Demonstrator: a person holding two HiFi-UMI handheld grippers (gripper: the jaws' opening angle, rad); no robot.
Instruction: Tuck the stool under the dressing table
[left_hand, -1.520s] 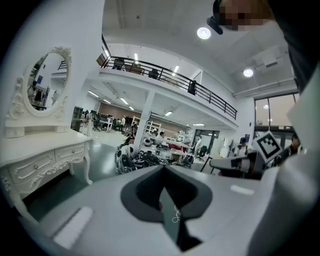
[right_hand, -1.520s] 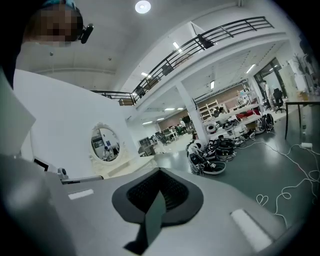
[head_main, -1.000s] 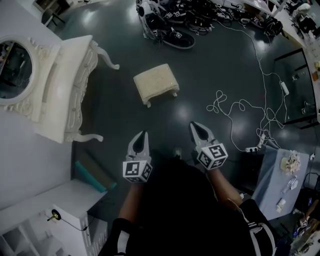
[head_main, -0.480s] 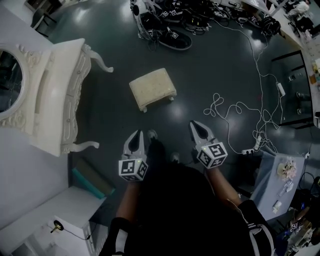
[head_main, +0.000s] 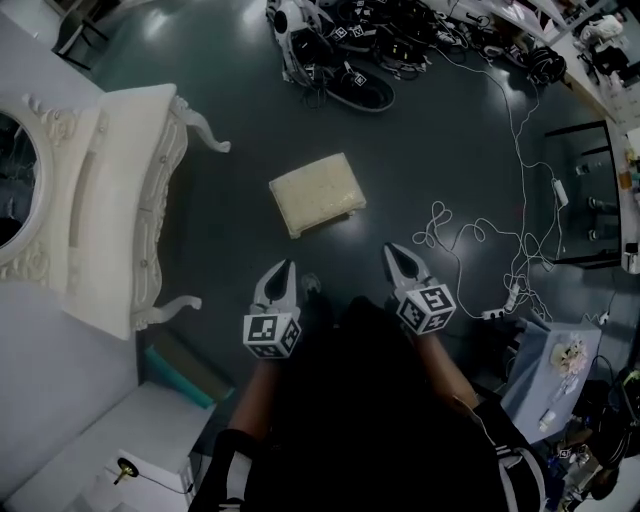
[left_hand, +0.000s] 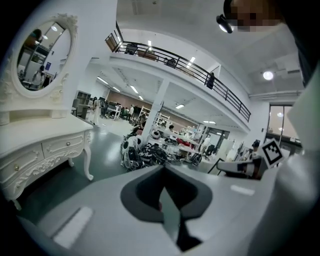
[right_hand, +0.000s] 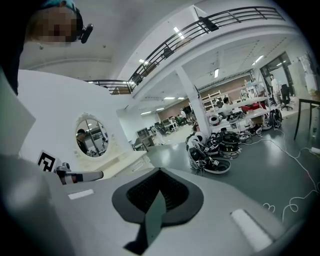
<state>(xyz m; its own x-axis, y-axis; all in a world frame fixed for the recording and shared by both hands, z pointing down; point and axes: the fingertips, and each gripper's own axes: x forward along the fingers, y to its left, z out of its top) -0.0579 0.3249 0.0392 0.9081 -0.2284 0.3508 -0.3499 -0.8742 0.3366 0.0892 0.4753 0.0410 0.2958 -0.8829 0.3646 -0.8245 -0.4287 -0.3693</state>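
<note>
step: stool (head_main: 317, 193) mid-frame, not yet reached | left gripper (head_main: 284, 270), right gripper (head_main: 396, 254): closed, empty | next: stool to be pushed under dressing table (head_main: 120, 200), upper left

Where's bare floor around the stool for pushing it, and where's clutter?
Bare floor lies between the stool and the dressing table, and on the stool's near side. Crowded: loose white cables to its right, a pile of dark gear beyond it.
</note>
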